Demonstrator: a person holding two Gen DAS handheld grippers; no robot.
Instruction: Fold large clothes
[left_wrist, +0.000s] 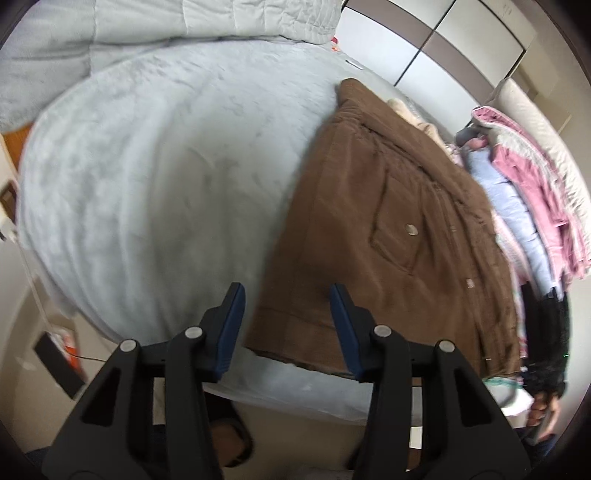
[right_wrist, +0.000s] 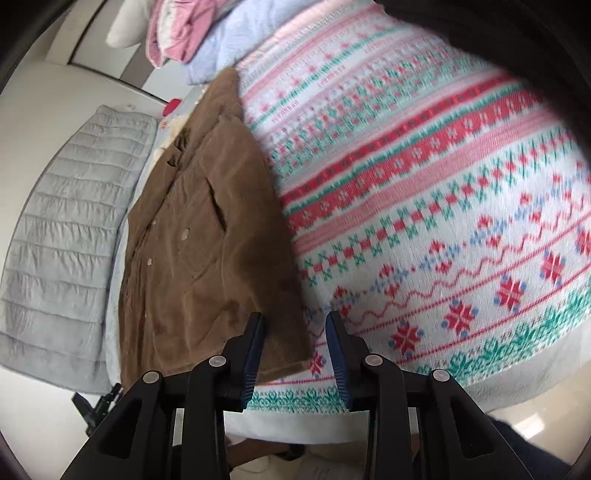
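Corduroy is what the brown jacket (left_wrist: 388, 236) appears to be made of — it is laid out flat on the bed (left_wrist: 147, 177), front side up, with a buttoned flap pocket and a row of snaps showing. Its hem lies at the near edge of the bed and its collar points toward the far edge. In the left wrist view the jacket is seen toward the right side of the pale grey-blue bed cover; in the right wrist view a knitted spread with red, pink and green patterns (right_wrist: 424, 206) is seen just beside it, touching its edge.

The left gripper (left_wrist: 287, 325) is held over the near hem corner of the jacket, jaws spread, nothing pinched between them. The right gripper (right_wrist: 294, 343) is held over the other near hem corner — jaws parted more narrowly, with no cloth gripped.

Beyond the jacket, a pile of pink and pale blue clothes (left_wrist: 517, 177) is stacked at the far right edge of the bed. A grey quilted duvet (right_wrist: 66, 229) is bunched along the opposite side.
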